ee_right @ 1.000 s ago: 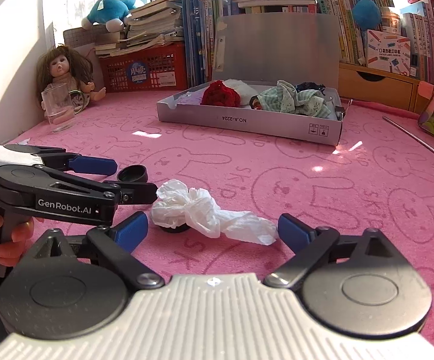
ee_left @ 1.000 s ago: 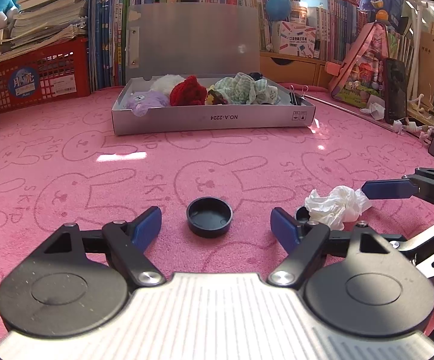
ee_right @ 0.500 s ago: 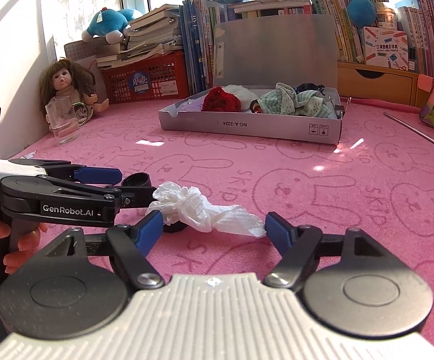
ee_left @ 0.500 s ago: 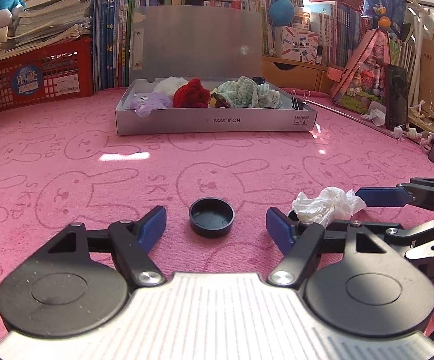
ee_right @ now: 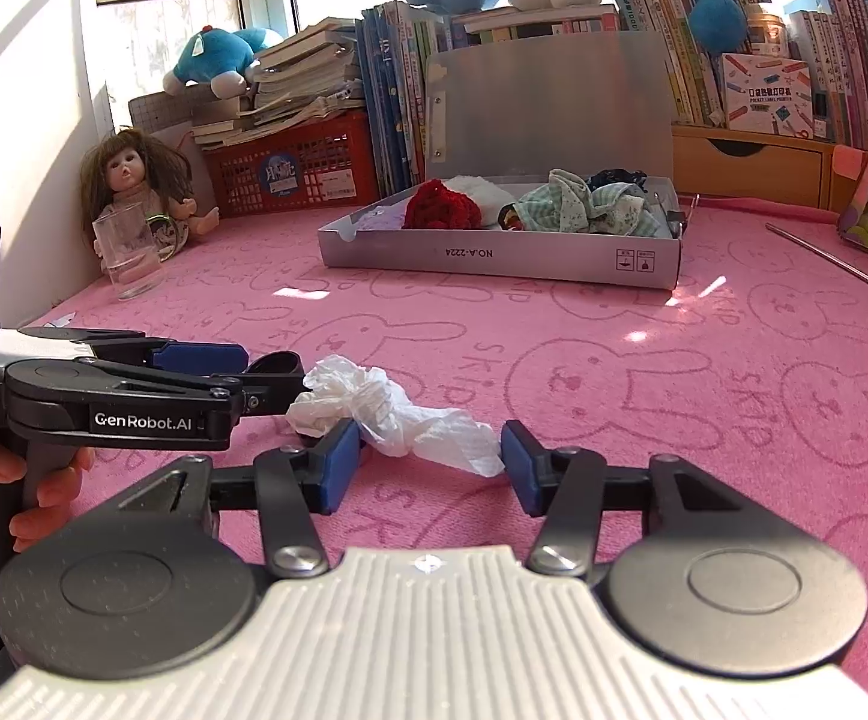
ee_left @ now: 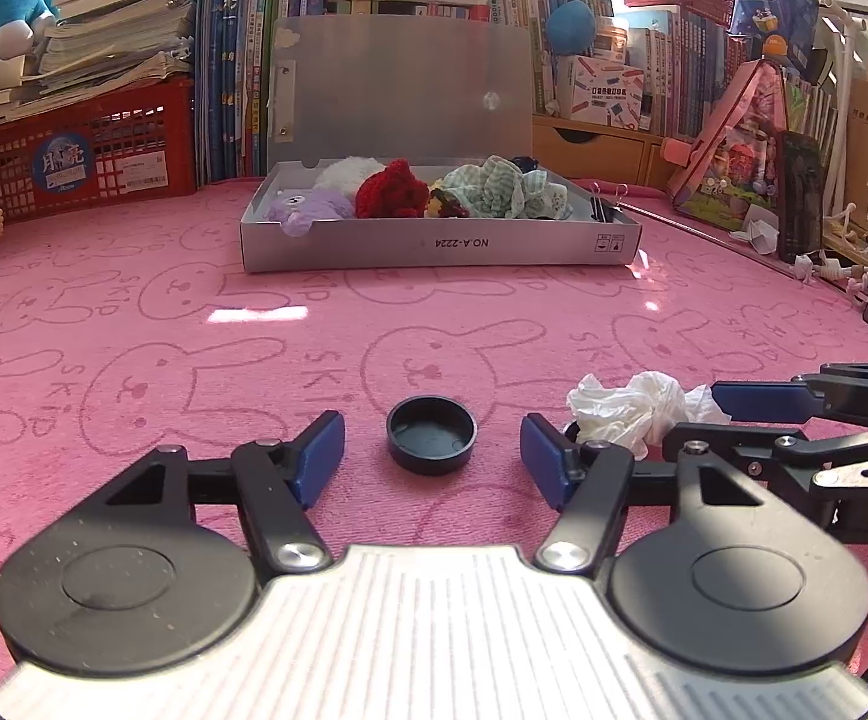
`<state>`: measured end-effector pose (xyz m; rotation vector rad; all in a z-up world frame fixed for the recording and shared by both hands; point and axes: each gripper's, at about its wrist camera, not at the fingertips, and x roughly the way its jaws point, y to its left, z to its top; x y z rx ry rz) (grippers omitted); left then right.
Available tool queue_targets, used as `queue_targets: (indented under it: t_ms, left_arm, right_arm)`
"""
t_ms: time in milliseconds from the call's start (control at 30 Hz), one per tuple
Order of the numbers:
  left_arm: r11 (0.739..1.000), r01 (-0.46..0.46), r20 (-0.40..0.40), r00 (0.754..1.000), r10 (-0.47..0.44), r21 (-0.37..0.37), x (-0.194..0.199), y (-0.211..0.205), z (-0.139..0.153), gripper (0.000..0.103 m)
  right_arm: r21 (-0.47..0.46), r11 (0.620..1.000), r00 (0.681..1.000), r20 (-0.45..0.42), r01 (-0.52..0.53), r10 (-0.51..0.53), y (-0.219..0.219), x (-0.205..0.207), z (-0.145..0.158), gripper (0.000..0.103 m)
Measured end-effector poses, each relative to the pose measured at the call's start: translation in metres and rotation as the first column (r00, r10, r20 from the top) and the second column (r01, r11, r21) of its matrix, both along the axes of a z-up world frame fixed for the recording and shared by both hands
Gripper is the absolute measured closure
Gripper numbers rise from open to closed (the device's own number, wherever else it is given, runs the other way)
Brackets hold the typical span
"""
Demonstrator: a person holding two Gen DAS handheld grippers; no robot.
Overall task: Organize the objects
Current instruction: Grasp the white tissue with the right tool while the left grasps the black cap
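Note:
A black round cap [ee_left: 431,434] lies on the pink bunny cloth, between the tips of my open left gripper [ee_left: 431,459]. A crumpled white tissue [ee_left: 632,408] lies to its right, and in the right wrist view the tissue [ee_right: 398,414] sits between the fingers of my open right gripper [ee_right: 428,468], which stand close on either side of it. A second small black thing is partly hidden under the tissue. The right gripper shows in the left wrist view [ee_left: 794,420]. The left gripper shows in the right wrist view [ee_right: 206,372].
An open grey box [ee_left: 440,246] holding soft toys and cloth stands at the back middle. A red basket [ee_left: 74,156], books and plush toys line the back. A doll [ee_right: 134,180] and a glass [ee_right: 125,252] stand at the far left.
Both grippers have moved forward and lower toward the cloth. The right gripper's fingers have narrowed around the tissue. The left gripper's fingers have come in slightly around the cap.

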<state>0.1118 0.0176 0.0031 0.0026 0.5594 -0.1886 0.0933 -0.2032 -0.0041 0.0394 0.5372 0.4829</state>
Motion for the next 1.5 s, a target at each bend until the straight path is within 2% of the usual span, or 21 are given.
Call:
queue_targets:
  t_ms: [233,300,333,400,500,867,1067,1100,1200,1233,1267,1367,1500]
  left_arm:
    - [1.0,-0.005,0.005,1.0,0.005,0.003,-0.001,0.0,0.0,0.038]
    - [1.0,-0.004,0.007,1.0,0.004,0.005,-0.001,0.0,0.0,0.04]
    - [1.0,-0.006,0.008,1.0,0.006,0.004,-0.001,0.0,0.0,0.041]
    - [1.0,-0.016,0.013,1.0,0.016,-0.006,-0.002,0.002,0.0,0.052]
    - [0.999,-0.024,0.01,1.0,0.025,-0.043,-0.004,0.005,0.001,0.061]
    - [0.999,-0.018,0.031,0.999,0.019,-0.051,-0.006,0.005,0.008,0.068]
    - [0.999,-0.018,0.031,0.999,0.02,-0.045,-0.007,0.006,0.008,0.071]
    - [0.999,-0.019,0.03,0.999,0.02,-0.045,-0.007,0.006,0.008,0.071]
    - [0.999,-0.022,0.031,0.999,0.023,-0.043,-0.007,0.007,0.007,0.071]
    - [0.999,-0.021,0.031,0.999,0.022,-0.042,-0.007,0.007,0.007,0.071]
    - [0.999,-0.021,0.032,0.999,0.022,-0.042,-0.007,0.007,0.007,0.071]
    - [0.999,-0.018,0.034,0.999,0.019,-0.038,-0.007,0.006,0.006,0.071]
    - [0.999,-0.017,0.037,0.999,0.018,-0.029,-0.006,0.005,0.006,0.071]
  right_arm:
    - [0.011,1.0,1.0,0.003,-0.003,0.003,-0.001,-0.001,0.0,0.058]
    - [0.011,1.0,1.0,0.005,-0.002,0.002,-0.001,-0.002,0.0,0.062]
    - [0.01,1.0,1.0,0.004,0.002,-0.002,-0.001,-0.002,0.0,0.069]
    - [0.016,1.0,1.0,0.001,0.009,-0.009,-0.002,-0.001,0.0,0.072]
    - [0.029,1.0,1.0,-0.009,0.008,-0.008,-0.004,0.0,0.0,0.079]
    - [0.042,0.999,1.0,-0.011,0.009,-0.008,-0.005,-0.001,0.001,0.095]
    - [0.047,0.999,1.0,-0.003,0.011,-0.011,-0.005,-0.002,0.003,0.096]
    - [0.042,0.999,1.0,-0.004,0.013,-0.013,-0.004,-0.002,0.004,0.095]
    - [0.031,0.999,0.999,0.004,0.036,-0.037,-0.002,-0.001,0.006,0.083]
    - [0.028,0.999,0.999,0.011,0.043,-0.043,-0.002,-0.001,0.007,0.062]
    - [0.032,0.999,0.999,0.017,0.035,-0.036,-0.001,-0.001,0.008,0.055]
    - [0.028,1.0,0.999,0.039,0.013,-0.014,0.005,0.001,0.014,0.043]
    - [-0.007,1.0,0.999,0.046,-0.007,0.007,0.02,0.008,0.016,0.041]
